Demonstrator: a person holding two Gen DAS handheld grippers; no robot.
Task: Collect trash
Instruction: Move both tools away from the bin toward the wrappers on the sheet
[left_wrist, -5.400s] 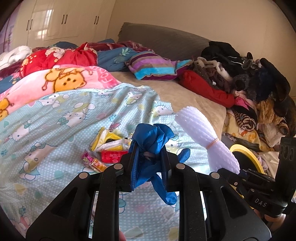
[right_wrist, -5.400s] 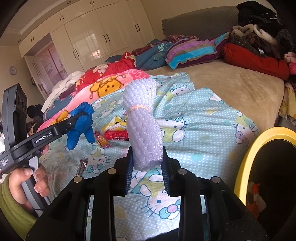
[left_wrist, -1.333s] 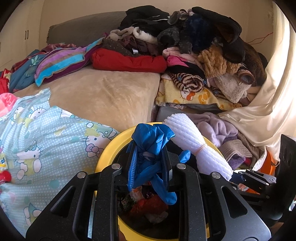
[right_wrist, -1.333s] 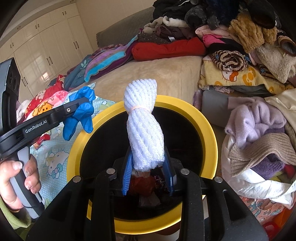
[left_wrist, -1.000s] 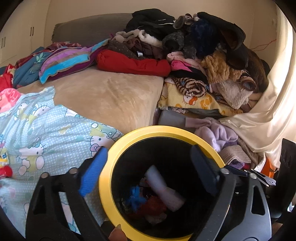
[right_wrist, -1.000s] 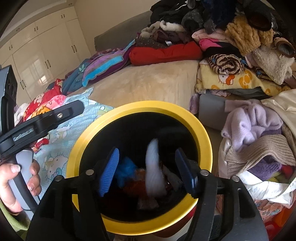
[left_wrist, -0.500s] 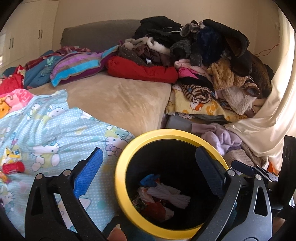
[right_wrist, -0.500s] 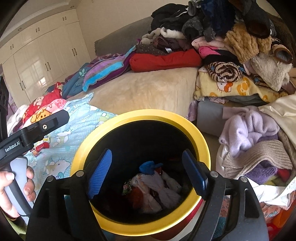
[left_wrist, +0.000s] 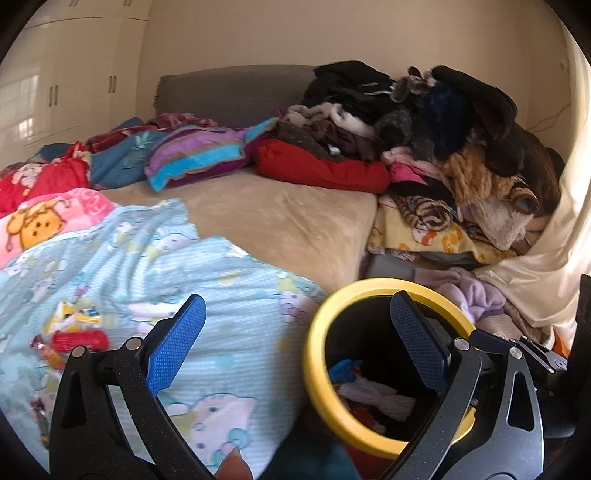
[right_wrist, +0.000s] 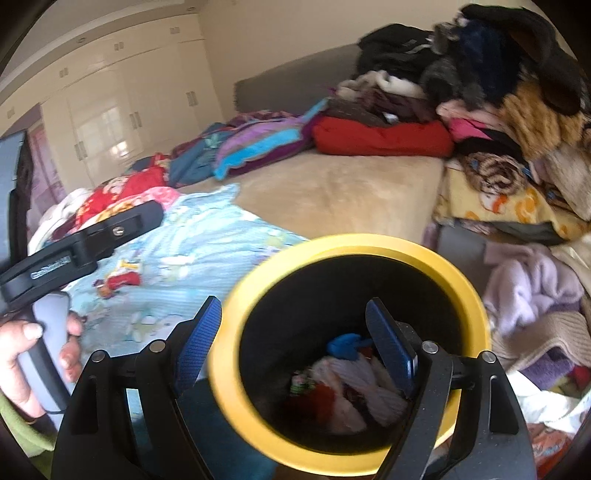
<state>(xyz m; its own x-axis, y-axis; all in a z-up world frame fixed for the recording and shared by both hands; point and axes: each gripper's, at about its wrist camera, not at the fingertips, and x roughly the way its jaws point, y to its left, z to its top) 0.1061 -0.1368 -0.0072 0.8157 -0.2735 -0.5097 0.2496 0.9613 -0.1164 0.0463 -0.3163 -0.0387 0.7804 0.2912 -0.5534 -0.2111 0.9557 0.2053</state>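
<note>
Between loads: left gripper (left_wrist: 297, 341) and right gripper (right_wrist: 295, 347) both spread wide, holding nothing. Next up, reaching for red and yellow wrappers (left_wrist: 75, 332) on pale-blue cartoon-print blanket (left_wrist: 229, 306), beside yellow-rimmed black bin (right_wrist: 476, 310).

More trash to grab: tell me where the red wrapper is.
In the left wrist view the red wrapper lies at the left on the light blue cartoon blanket, beside a yellow packet, well left of the yellow-rimmed bin.
</note>
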